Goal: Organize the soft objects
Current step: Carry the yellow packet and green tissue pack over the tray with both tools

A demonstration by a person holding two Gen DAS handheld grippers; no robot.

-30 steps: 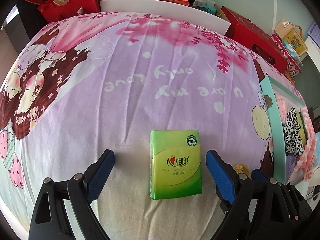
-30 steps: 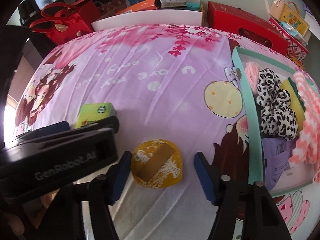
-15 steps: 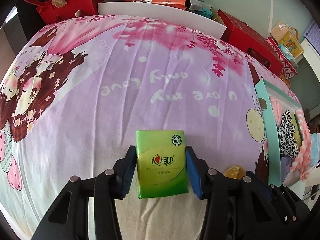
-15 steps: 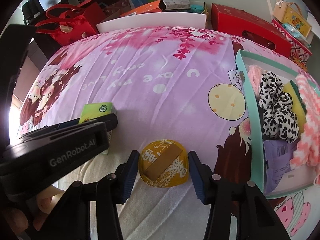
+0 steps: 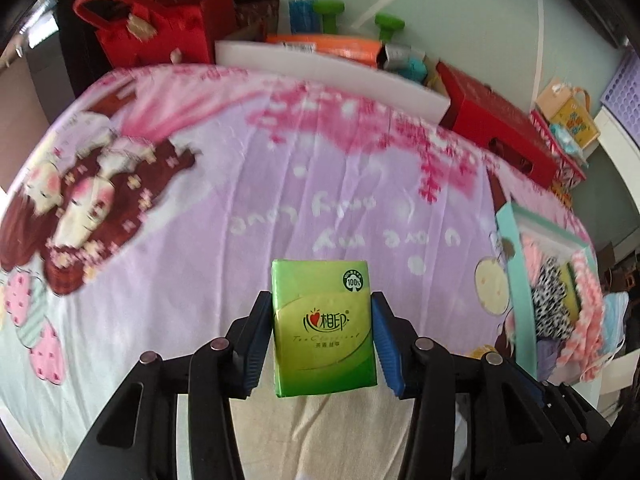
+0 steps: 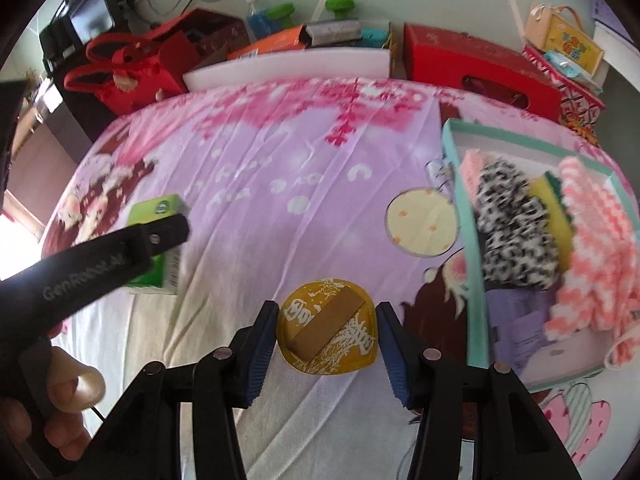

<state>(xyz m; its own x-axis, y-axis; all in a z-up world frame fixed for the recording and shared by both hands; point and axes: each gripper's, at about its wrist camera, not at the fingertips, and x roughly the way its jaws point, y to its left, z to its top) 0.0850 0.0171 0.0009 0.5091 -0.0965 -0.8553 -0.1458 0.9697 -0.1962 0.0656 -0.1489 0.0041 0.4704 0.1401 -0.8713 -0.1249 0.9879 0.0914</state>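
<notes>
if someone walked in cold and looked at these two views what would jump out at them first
Probably the bright green tissue pack, dead centre in the left wrist view, pinched between the blue pads of the left gripper. Next, the yellow round packet clamped in the right gripper over the pink cartoon bedsheet. At the right edge sits a teal tray piled with a leopard-print scrunchie and pink knitwear.

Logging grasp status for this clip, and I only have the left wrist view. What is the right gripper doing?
Observer: The right gripper is shut on a yellow pouch.
Operator: What's in the teal box?
Observer: The teal box holds a leopard-print scrunchie, a pink knitted cloth and a purple packet.
Operator: Is my pack lifted?
Observer: The green tissue pack looks raised, though blurred.
</notes>
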